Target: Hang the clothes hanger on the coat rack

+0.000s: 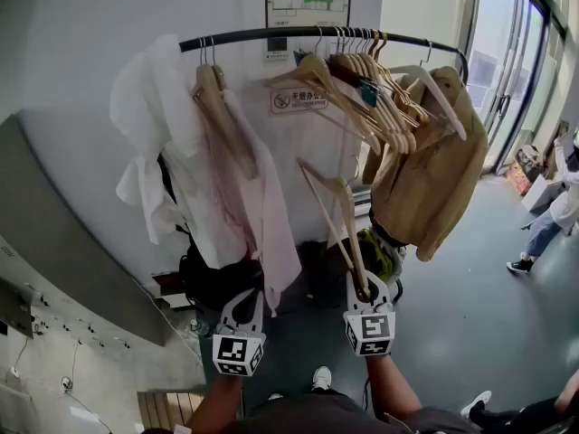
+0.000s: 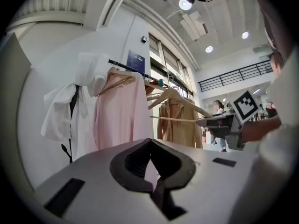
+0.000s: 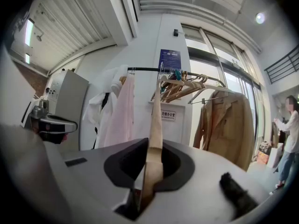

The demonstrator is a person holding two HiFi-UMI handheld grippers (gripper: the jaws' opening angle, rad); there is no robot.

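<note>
A wooden clothes hanger point(image 1: 336, 215) is gripped by the right gripper point(image 1: 363, 289), whose jaws are clamped on the lower end of its frame. It is held tilted up toward the coat rack point(image 1: 271, 34), below the rail and not touching it. The hanger is seen in front of the gap between a pink shirt point(image 1: 262, 215) and a tan jacket point(image 1: 434, 174). The left gripper point(image 1: 244, 301) is held low, just beside the right one. Its jaws are pressed together and nothing is caught between them. A full load is carried on the rail. A white garment point(image 1: 154, 125) is hung at the left end, and the pink shirt is hung next to it on a wooden hanger of its own. A tight bunch of bare wooden hangers point(image 1: 362, 80) is packed toward the right, and the tan jacket is hung at the far right. A sign point(image 1: 298, 100) is fixed to the wall behind the rail. A person point(image 1: 554, 208) is seen well apart, at the right edge.
</note>
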